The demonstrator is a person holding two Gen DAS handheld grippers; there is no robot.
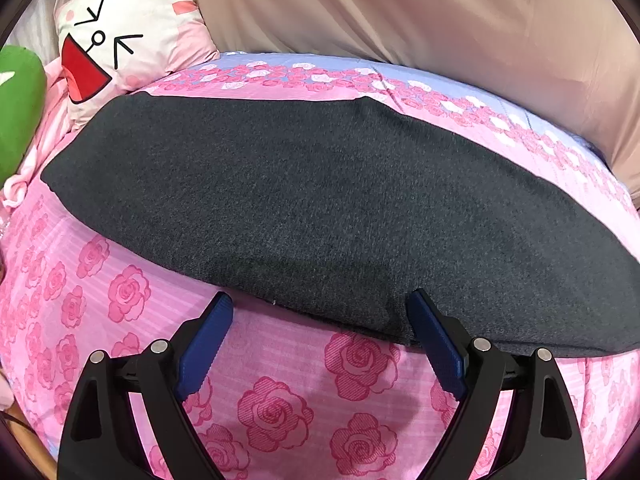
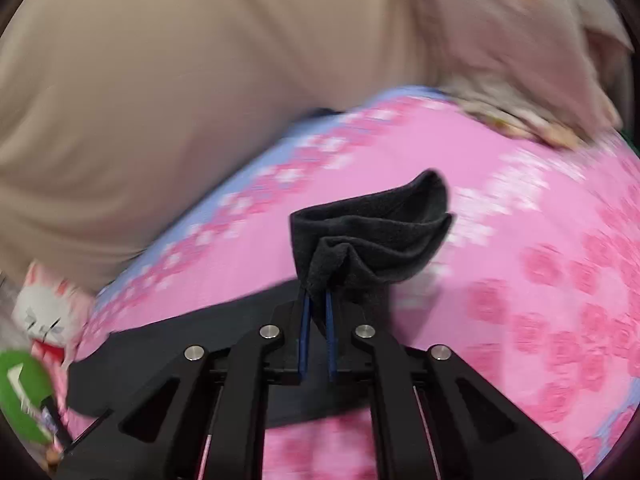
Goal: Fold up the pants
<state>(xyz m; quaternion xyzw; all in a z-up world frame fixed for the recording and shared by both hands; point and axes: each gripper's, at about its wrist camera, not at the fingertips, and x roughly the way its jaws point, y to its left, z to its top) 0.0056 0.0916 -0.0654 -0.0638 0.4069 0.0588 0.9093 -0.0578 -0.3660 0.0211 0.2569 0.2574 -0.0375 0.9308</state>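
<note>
Wide apart, my left gripper (image 1: 320,308) hangs at the near edge of the dark pants (image 1: 320,200). Pinched tight, my right gripper (image 2: 316,300) holds a bunched end of them above the pink sheet (image 2: 520,200).

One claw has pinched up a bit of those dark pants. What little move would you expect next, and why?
Probably the right gripper carries its pinched end of the pants across the rest to make a fold. Its jaws are shut on a bunched end lifted off the bedspread, while the left gripper is open at the near edge, holding nothing.
</note>
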